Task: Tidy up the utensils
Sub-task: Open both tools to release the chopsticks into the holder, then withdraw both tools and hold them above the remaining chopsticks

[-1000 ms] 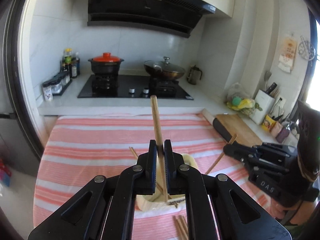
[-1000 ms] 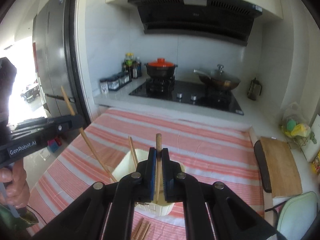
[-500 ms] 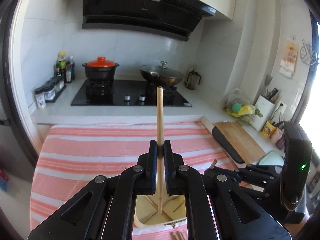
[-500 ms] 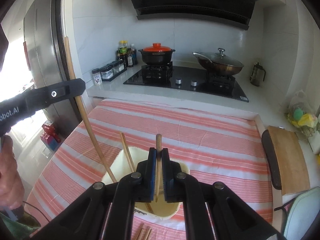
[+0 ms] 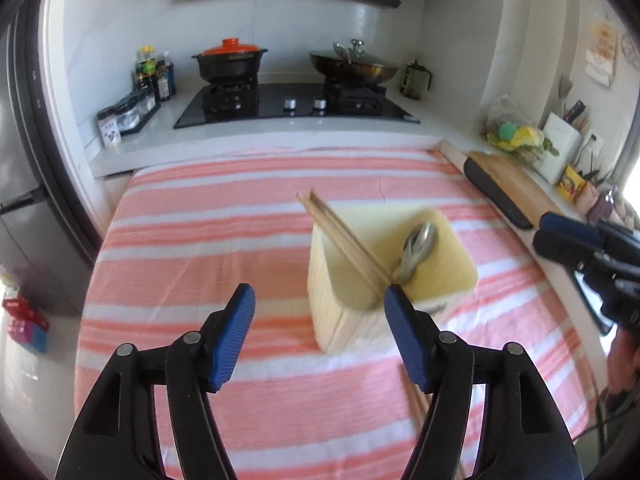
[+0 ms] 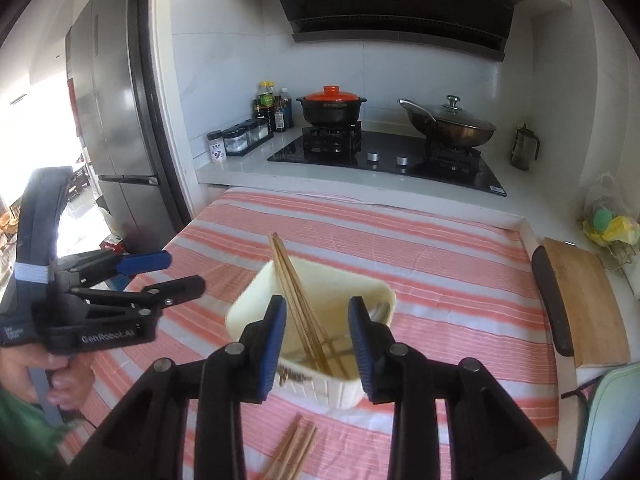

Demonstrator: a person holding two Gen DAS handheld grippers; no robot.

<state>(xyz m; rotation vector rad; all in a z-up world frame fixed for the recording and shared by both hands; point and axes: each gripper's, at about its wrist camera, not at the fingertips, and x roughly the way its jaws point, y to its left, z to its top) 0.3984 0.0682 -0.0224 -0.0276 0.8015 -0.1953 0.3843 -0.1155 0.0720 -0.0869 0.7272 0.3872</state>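
A cream plastic holder [image 6: 256, 312] with rounded corners and ribbed sides stands on a cloth [image 6: 440, 264] with pink and white stripes. Thin wooden chopsticks [image 6: 298, 300] lean inside it, their tops sticking out over the far left corner. A shiny metal spoon [image 5: 418, 246] lies in the same holder, toward its right side.

The left gripper [image 5: 318, 336] is black with ridged blue pads. Its jaws are opening and already stand wide apart — nothing is between them but the striped cloth. The holder sits just ahead of it and a bit to the right, with the near corner close to the right pad.

The right gripper [image 6: 317, 340] looks the same, black with blue ridged pads. Its jaws are opening too, though not as wide. The chopsticks in the holder show through the gap, but the pads do not touch them. The holder is right below and just past the tips.

More loose chopsticks [image 6: 294, 450] lie flat on the cloth in front of the holder, near the bottom of the right wrist view. In the left wrist view they are mostly hidden behind the right finger — only a blurry bit shows.

A hand [image 6: 38, 372] holds the handle of the left gripper.
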